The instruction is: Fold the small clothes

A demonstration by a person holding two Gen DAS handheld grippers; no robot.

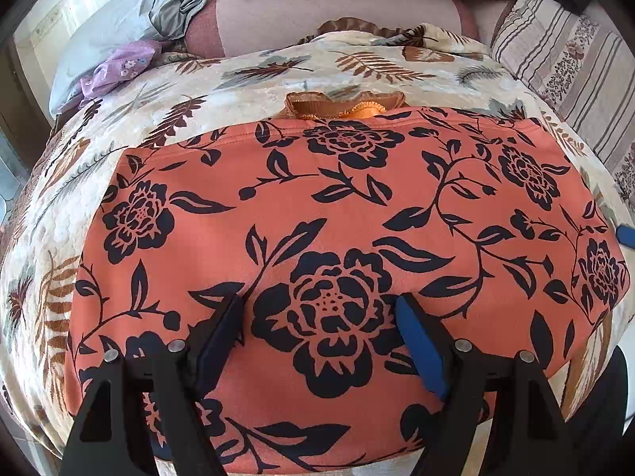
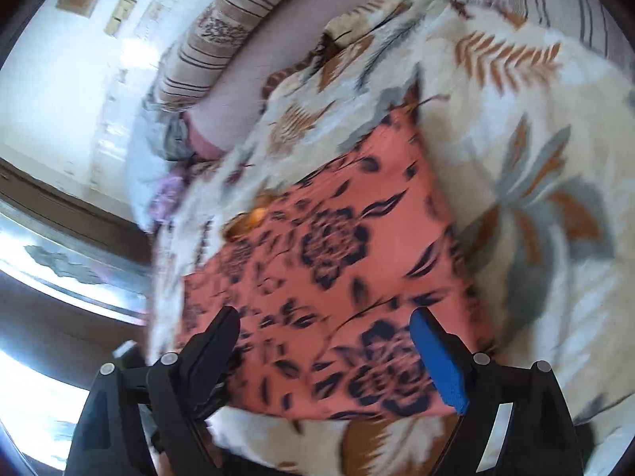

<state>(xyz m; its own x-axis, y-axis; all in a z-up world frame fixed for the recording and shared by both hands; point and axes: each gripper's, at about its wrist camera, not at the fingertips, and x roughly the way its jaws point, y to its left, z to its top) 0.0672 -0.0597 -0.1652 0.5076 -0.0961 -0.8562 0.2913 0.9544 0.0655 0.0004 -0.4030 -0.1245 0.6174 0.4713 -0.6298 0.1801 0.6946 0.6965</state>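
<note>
Leaf-patterned bedspread (image 1: 59, 214) carries the coral floral garment (image 1: 317, 206), lying flat and soft; a corner or hem looks easiest to pinch. Left gripper (image 1: 319, 313) hovers spread above it, sharply seen; right gripper (image 2: 323, 325), also spread, gives only a blurred, tilted look.

No readable text, label or number anywhere.

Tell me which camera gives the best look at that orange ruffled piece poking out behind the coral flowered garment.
The left wrist view. There the orange ruffled piece is sharp, its frilled edge peeking from behind the coral flowered garment. The right wrist view is motion-blurred and shows it only as a small orange smear at that garment's edge.
</note>
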